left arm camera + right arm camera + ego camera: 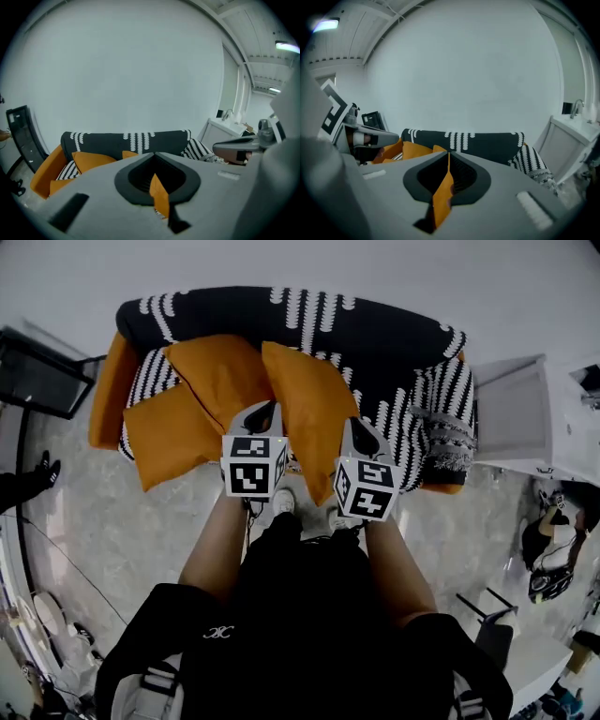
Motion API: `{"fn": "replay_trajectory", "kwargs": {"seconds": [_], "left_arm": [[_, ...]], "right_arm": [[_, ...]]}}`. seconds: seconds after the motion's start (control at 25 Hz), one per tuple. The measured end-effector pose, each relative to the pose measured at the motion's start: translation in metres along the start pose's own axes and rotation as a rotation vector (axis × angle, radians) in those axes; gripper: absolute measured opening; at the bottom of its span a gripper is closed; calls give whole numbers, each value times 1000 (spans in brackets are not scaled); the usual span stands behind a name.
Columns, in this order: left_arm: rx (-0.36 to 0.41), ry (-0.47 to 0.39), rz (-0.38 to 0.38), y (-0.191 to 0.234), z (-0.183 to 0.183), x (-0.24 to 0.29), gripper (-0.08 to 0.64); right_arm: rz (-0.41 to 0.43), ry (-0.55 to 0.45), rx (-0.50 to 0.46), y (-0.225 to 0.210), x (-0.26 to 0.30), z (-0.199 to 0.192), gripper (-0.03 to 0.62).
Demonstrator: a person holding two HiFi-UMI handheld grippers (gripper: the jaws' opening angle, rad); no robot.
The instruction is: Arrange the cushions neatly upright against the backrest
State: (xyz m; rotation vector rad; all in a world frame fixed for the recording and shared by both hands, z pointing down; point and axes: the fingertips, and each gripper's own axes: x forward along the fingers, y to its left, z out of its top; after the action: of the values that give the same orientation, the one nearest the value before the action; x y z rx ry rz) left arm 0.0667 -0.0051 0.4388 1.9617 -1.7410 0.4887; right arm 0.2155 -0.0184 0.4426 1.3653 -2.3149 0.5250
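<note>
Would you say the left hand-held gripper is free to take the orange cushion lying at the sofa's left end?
Probably not yet: the left hand-held gripper is shut on the right-hand cushion, shared with the right hand-held gripper.

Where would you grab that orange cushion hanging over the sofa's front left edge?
Probably by its overhanging front corner, coming from the front. The left cushion lies slumped and juts past the seat of the sofa, so jaws could close above and below that free edge.
</note>
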Motion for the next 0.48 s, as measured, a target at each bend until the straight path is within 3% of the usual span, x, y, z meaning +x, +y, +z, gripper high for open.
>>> {"fn": "replay_trajectory", "kwargs": {"seconds": [0.16,0.32,0.4,0.48], "left_arm": [[58,95,-58,19,-20,42,8],[123,152,-79,35,-42,89,10],[143,195,-124,32,-57,114,135],[188,242,-161,30,-74,140,158]], "right_arm": [[-74,99,80,-13,14,-44,37],[-86,177,214,-18,23,-86,68],[-81,232,263,-20,23,-114,91],[-75,291,304,-19,22,-145,114]]}}
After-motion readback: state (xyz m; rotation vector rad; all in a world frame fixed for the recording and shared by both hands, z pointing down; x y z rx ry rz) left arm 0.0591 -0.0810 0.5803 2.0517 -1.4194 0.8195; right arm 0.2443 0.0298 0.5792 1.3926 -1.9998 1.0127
